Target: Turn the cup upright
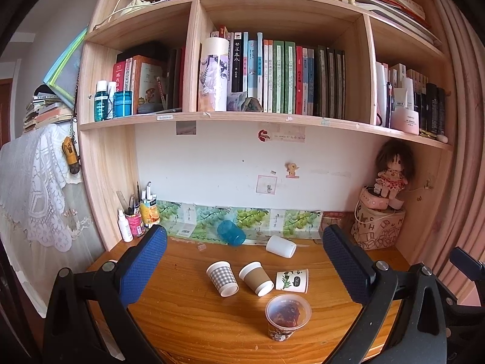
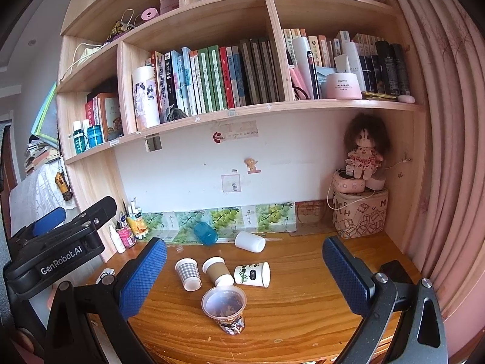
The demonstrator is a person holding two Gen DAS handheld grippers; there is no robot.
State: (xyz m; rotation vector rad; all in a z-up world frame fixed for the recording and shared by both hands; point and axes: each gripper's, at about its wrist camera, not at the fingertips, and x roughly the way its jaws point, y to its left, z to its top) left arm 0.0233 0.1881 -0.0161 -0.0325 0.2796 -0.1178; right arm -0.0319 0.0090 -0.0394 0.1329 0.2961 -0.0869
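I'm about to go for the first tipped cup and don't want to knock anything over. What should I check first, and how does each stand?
1. Left gripper open: ok.
2. Right gripper open: ok.
3. Both empty: ok.
4. Tipped cups in view, checked cup, brown cup, panda cup: ok.
5. Clear cup upright, close in front of them: not ok, collision risk.
6. Checked and brown cups apart enough for a finger: cannot tell.

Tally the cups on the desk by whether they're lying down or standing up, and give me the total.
Lying on their side: 5: checked cup, brown sleeved cup, panda-print cup, white cup, blue cup.
Standing upright: 1: clear patterned cup.
Total: 6
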